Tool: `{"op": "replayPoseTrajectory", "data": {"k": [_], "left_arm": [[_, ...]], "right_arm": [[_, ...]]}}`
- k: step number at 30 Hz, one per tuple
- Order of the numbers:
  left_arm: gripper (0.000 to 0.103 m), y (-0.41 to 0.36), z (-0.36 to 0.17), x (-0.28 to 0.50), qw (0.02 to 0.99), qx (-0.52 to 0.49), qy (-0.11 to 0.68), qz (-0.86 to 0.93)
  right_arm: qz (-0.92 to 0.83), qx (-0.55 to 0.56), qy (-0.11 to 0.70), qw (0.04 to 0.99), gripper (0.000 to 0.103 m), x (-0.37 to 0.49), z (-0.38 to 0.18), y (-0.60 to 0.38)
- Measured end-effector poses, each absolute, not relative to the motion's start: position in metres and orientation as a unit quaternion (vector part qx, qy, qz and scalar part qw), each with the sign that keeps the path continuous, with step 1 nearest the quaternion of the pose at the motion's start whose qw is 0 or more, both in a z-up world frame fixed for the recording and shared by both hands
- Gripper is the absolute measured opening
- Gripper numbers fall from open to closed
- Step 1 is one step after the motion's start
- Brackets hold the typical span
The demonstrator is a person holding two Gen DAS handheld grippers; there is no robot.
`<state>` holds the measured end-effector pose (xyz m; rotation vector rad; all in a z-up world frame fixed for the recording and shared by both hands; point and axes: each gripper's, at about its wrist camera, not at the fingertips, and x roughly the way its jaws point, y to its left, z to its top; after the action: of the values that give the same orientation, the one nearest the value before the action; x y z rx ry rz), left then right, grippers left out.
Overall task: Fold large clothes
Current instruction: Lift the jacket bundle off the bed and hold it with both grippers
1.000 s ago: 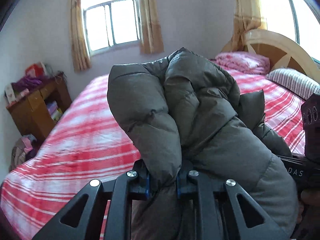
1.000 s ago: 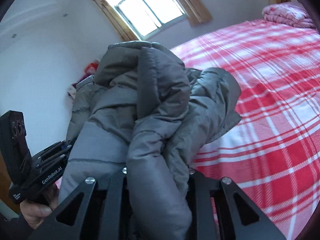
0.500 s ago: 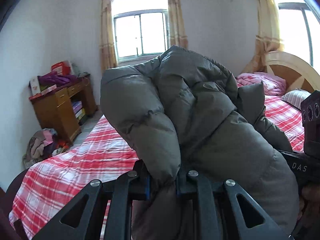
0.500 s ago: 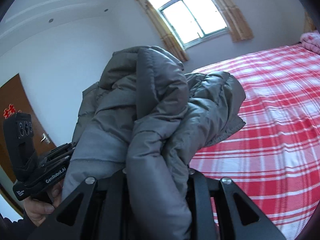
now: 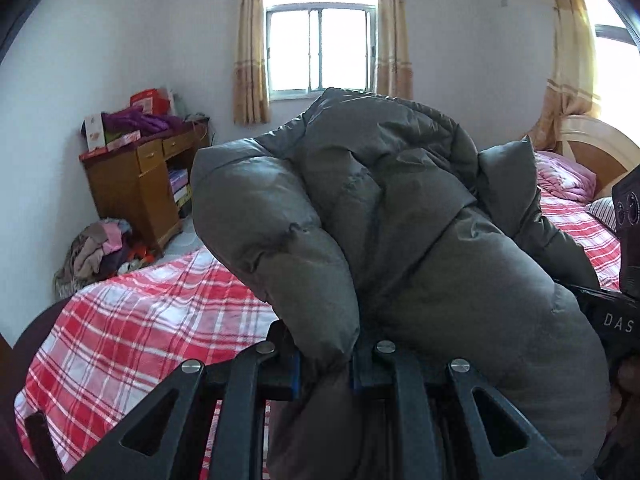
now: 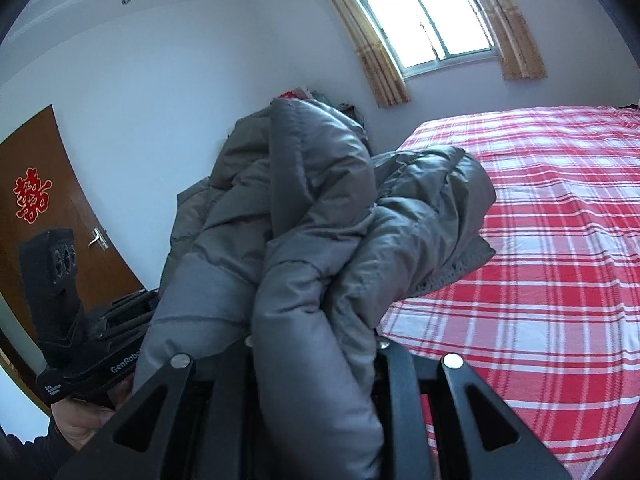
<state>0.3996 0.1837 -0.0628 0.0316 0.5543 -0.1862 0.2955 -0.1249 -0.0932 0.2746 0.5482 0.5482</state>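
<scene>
A thick fold of the grey padded jacket [image 5: 400, 220] is clamped in the left gripper [image 5: 324, 364], and another fold in the right gripper [image 6: 316, 352]. The jacket is held bunched in the air above the checked bed [image 6: 560, 240]. No neat fold is seen yet; spreading and folding are judged to remain.

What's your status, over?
Left gripper and right gripper shut on bunched grey puffer jacket. Jacket aloft above red plaid bed. Nothing obstructing.
</scene>
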Motion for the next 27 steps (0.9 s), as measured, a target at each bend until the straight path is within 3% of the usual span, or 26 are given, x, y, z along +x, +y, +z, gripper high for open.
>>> {"op": "replayPoseTrajectory", "data": {"k": [27], "left_arm": [[0.016, 0.247, -0.136, 0.44, 0.936, -0.013, 0.345, -0.064]], "right_arm": [[0.267, 0.105, 0.339, 0.896, 0.022, 0.325, -0.123, -0.07]]}}
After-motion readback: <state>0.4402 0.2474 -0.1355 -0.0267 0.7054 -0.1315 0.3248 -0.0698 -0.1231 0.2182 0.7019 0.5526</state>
